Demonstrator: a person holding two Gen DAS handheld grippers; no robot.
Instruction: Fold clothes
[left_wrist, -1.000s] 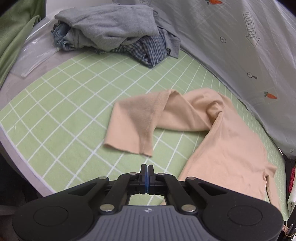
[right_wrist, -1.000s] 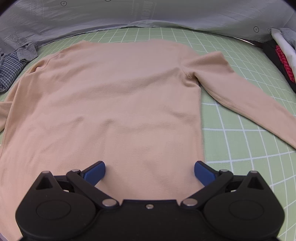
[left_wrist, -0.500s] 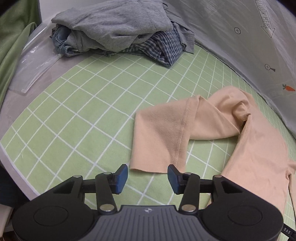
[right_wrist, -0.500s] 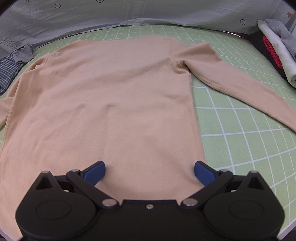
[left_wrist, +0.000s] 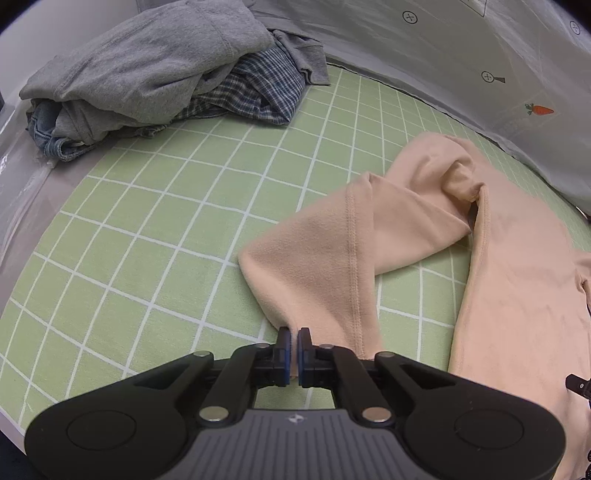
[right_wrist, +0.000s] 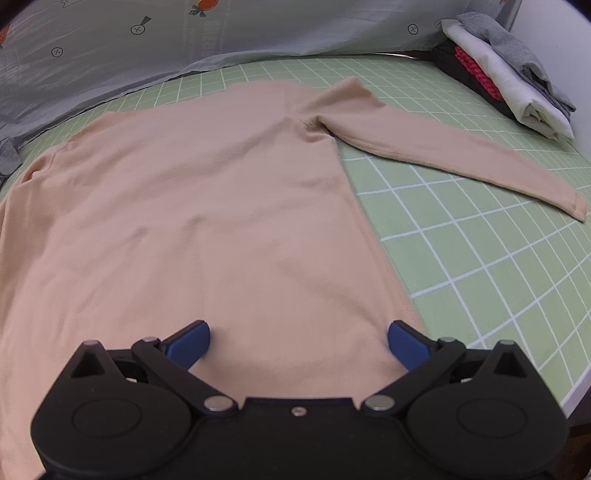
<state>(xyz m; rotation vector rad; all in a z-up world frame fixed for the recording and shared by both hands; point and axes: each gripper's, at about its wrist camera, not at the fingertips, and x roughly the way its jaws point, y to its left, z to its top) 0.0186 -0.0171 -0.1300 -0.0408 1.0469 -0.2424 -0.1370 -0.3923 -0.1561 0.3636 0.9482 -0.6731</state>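
A peach long-sleeved shirt (right_wrist: 207, 206) lies flat on the green grid mat (right_wrist: 480, 251). Its right sleeve (right_wrist: 443, 155) stretches out to the right. In the left wrist view the other sleeve (left_wrist: 332, 258) is bent back toward me on the mat (left_wrist: 147, 240). My left gripper (left_wrist: 294, 345) is shut on that sleeve's cuff edge. My right gripper (right_wrist: 298, 341) is open over the shirt's bottom hem, one finger (right_wrist: 190, 339) on the cloth and the other near the right side seam.
A heap of grey, plaid and denim clothes (left_wrist: 155, 74) lies at the mat's far left. A stack of folded clothes (right_wrist: 506, 74) sits at the far right. A grey printed sheet (right_wrist: 147, 48) hangs along the back. The mat's near edge runs close below both grippers.
My left gripper opened, moved forward to the sleeve cuff and closed on it. My right gripper stayed open and shifted so the right sleeve and the folded stack came more into view.
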